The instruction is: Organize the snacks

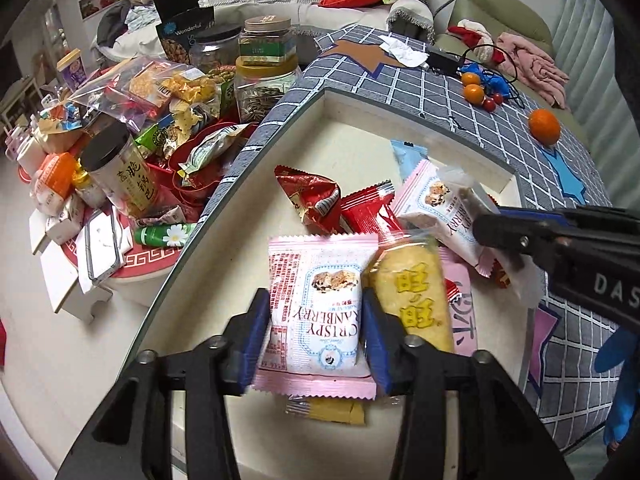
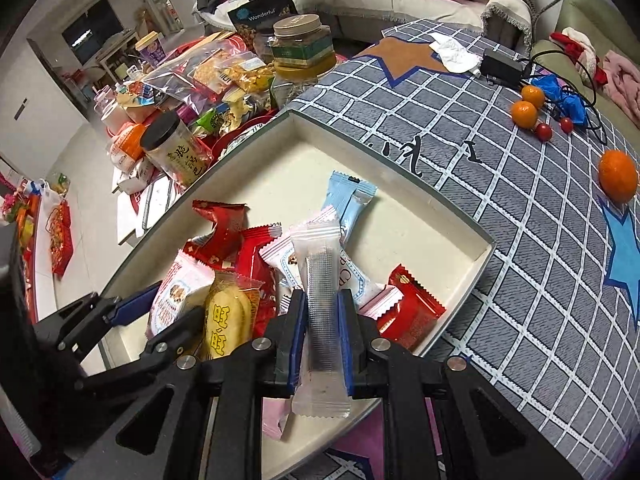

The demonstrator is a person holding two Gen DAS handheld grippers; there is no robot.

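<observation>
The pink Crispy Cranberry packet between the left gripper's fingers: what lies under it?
Under the pink Crispy Cranberry packet, near its lower edge, a yellow-orange wrapper pokes out on the white tray floor. The rest of that wrapper is covered, so its print and full shape cannot be seen.

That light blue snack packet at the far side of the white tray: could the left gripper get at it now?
Probably not right away: the left gripper straddles a pink cranberry packet, and red wrappers lie piled between it and the light blue snack packet.
</observation>
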